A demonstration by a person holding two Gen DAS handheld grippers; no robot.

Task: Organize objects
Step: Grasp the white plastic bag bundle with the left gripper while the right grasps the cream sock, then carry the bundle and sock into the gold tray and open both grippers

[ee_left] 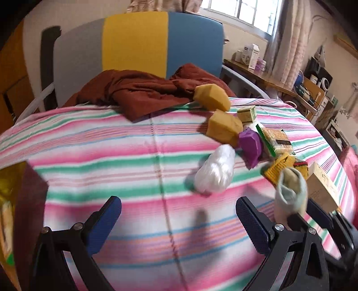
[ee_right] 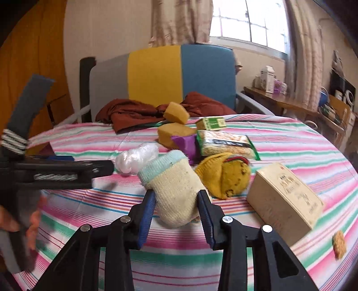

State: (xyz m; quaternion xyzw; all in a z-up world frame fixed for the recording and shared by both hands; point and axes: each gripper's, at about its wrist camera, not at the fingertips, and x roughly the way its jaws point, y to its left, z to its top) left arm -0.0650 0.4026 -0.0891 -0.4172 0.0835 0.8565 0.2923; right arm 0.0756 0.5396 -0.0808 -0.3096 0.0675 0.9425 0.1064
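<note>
- Sock [ee_right: 176, 192], cream with pale blue cuff: near middle of striped bedspread [ee_right: 290, 143], clamped between right gripper [ee_right: 176, 208] pads.
- Beige box [ee_right: 284, 197] just right of it; yellow sock [ee_right: 223, 174] behind.
- Left gripper [ee_left: 179, 215]: jaws wide, nothing held.

I am in a home bedroom. Before me lies a bed [ee_left: 111, 145] under a striped sheet, its padded headboard [ee_left: 134, 42] against the wall. Pale curtains [ee_right: 181, 20] frame a barred window [ee_right: 248, 20], and a cluttered wooden side shelf [ee_left: 264, 78] holds household boxes.
</note>
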